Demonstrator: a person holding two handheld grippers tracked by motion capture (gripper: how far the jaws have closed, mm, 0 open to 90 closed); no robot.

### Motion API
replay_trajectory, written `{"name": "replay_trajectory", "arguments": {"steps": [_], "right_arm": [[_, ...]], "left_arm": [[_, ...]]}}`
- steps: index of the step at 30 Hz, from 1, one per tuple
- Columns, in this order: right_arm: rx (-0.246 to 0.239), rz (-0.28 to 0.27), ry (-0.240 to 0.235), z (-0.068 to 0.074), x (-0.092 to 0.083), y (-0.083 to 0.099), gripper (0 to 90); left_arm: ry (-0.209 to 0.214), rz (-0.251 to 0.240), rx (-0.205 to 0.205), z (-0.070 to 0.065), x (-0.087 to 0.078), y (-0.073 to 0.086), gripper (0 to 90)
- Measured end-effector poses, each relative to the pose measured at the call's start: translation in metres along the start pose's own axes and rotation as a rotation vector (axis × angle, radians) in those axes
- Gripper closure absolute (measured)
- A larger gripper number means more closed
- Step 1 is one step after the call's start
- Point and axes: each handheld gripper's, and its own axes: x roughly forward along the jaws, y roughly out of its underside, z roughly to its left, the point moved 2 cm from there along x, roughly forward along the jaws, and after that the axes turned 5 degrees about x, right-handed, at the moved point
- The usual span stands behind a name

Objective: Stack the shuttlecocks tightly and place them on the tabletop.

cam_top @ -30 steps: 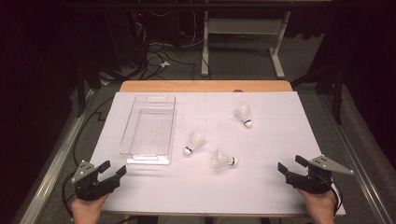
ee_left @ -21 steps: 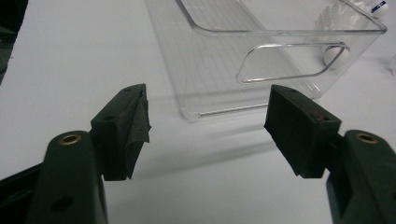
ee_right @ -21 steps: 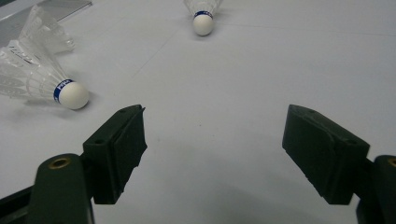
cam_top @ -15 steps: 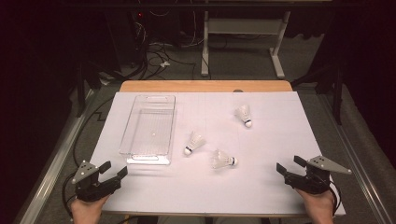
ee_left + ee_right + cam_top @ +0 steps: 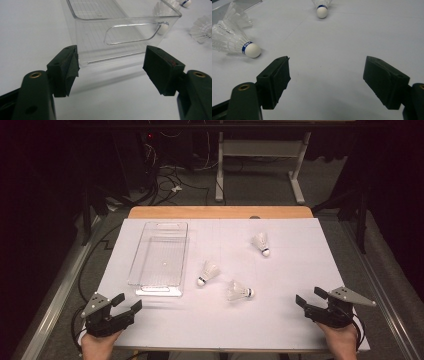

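Shuttlecocks lie on the white table sheet right of the clear bin; left gripper and right gripper rest at the near corners, jaws wide, empty; nearest shuttlecock lies on its side, well apart from both.

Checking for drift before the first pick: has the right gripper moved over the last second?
No. The right gripper sits at the same spot by the table's near right corner, jaws open, as far from the nearest shuttlecock as before.
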Motion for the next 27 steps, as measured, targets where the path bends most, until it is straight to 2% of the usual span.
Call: {"name": "replay_trajectory", "arguments": {"steps": [10,17,27], "right_arm": [[-0.002,0.003,-0.002,0.001,0.000,0.000,21.9],[-0.002,0.006,-0.002,0.000,0.000,0.000,22.0],[-0.003,0.010,-0.001,0.001,0.001,0.000,22.1]], "left_arm": [[0.022,0.018,0.042,-0.013,0.008,-0.002,28.4],[0.035,0.011,0.062,-0.020,0.011,-0.003,26.4],[0.076,0.038,0.058,-0.027,0.016,-0.003,25.6]]}}
